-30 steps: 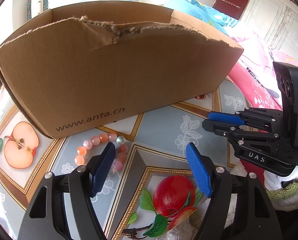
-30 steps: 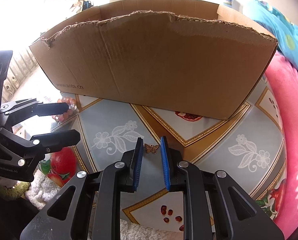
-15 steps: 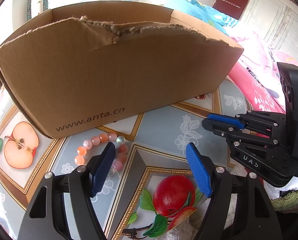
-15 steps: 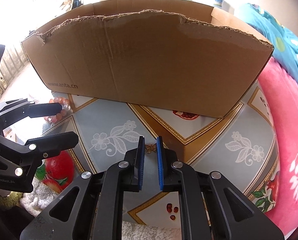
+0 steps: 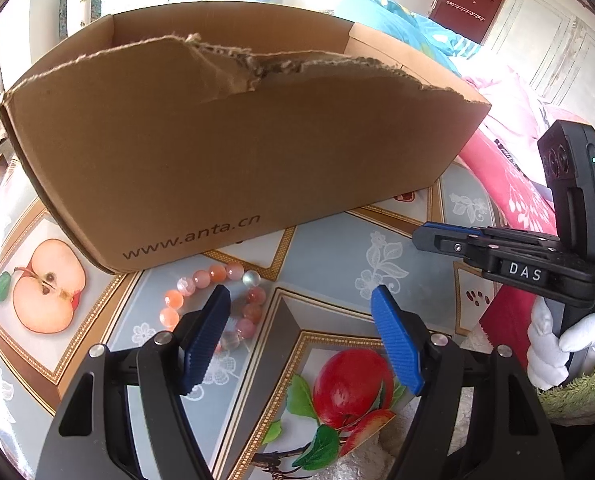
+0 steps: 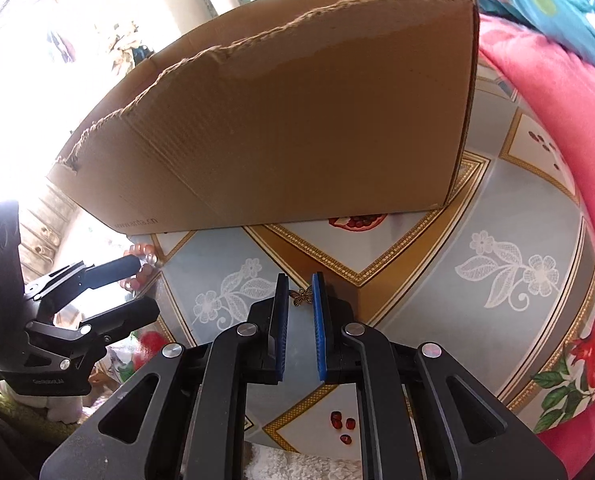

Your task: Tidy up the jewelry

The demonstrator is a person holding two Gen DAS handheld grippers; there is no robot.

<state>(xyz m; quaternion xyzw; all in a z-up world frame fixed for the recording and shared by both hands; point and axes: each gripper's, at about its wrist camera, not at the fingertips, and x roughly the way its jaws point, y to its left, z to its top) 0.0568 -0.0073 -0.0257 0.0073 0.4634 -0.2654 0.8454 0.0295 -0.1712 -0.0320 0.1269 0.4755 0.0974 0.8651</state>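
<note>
A small bronze butterfly charm (image 6: 302, 296) sits between the blue pads of my right gripper (image 6: 299, 280), which is shut on it just above the tablecloth. From the left wrist view, the right gripper (image 5: 419, 236) lies flat at the right, held by a white-gloved hand (image 5: 553, 344). A bracelet of pink and orange beads (image 5: 217, 276) lies on the cloth in front of the cardboard box (image 5: 237, 152). My left gripper (image 5: 299, 300) hangs open over it, its left finger covering part of the bracelet. The box's inside is hidden.
The torn-rimmed box (image 6: 297, 120) fills the far side of the table. A fruit-printed tablecloth (image 6: 417, 280) covers the table. A pink blanket (image 6: 557, 100) lies along the right edge. A white fluffy towel (image 6: 281, 464) sits at the near edge.
The right gripper's jaws drew together around the butterfly charm, and the gripper rolled, so the box now looks tilted. The left gripper and the bracelet have not moved.
</note>
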